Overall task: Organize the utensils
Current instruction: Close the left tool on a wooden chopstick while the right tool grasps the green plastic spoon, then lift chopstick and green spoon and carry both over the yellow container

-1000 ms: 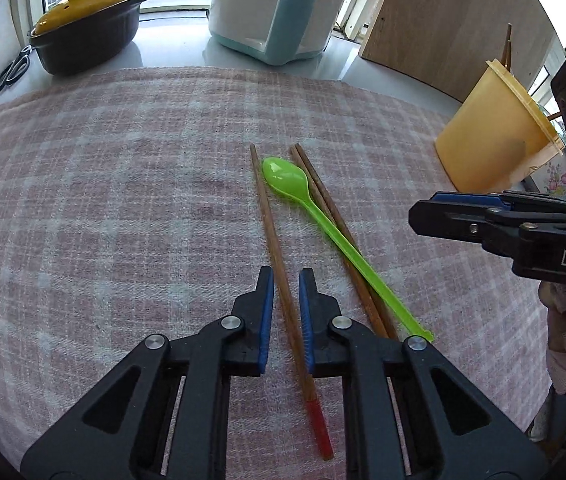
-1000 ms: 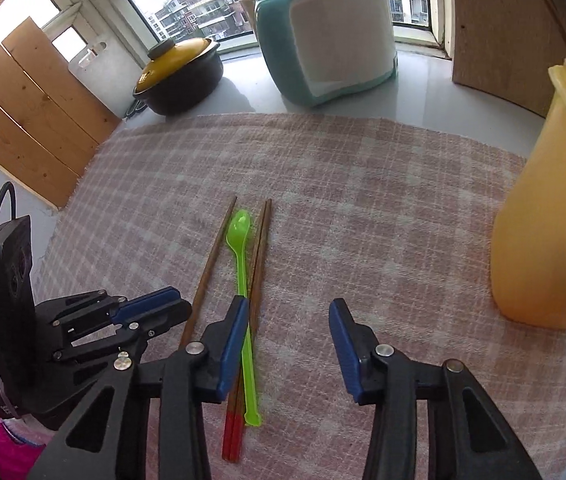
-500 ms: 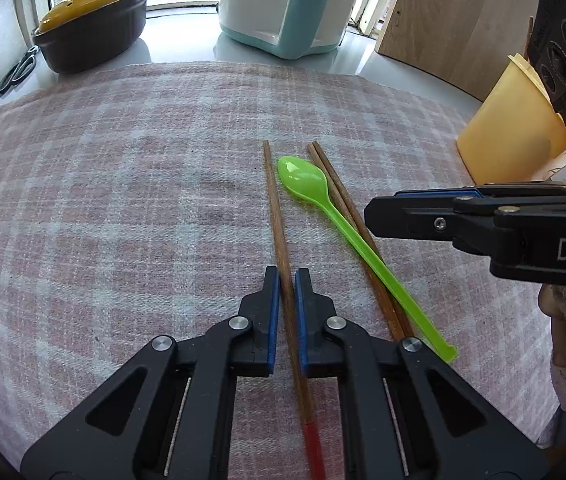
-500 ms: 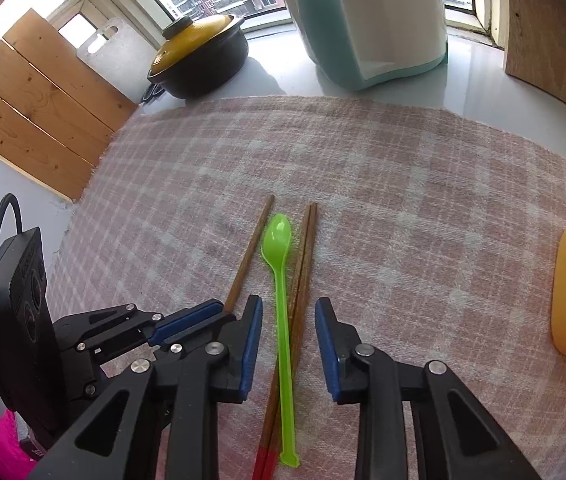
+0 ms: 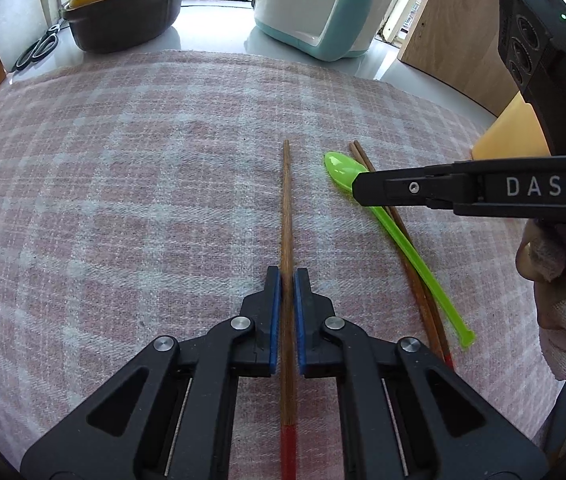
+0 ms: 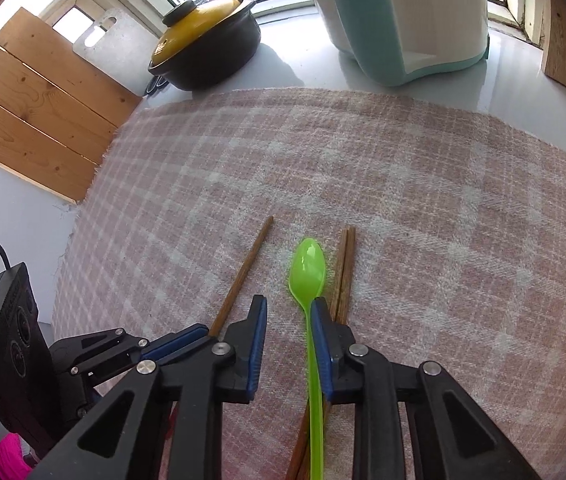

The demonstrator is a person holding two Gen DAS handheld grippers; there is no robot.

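My left hand-held gripper (image 5: 287,280) is clamped on a single chopstick (image 5: 286,208), blue pads pressed to both sides of its shaft; the chopstick lies flat on the pink checked cloth (image 5: 123,200), red end toward me, tip pointing at the window. My right hand-held gripper (image 6: 288,312) has just been closing and now stands narrow but not shut: the green spoon (image 6: 308,272) has its handle between the jaws, right against the right pad, with a clear gap to the left pad, so nothing is gripped there. Spoon bowl points away from me, handle running back under the gripper. A chopstick pair (image 6: 345,264) lies just right of the spoon, touching or nearly so, partly under the right finger. The single chopstick sits apart to the left of the spoon. In the left view my right gripper crosses in front of the spoon bowl. Beyond the cloth on the table (image 5: 211,36): a black pot with yellow lid (image 5: 123,12), a teal-and-white container (image 5: 315,4), scissors (image 5: 39,50). An orange cup (image 5: 511,136) stands at the right edge.
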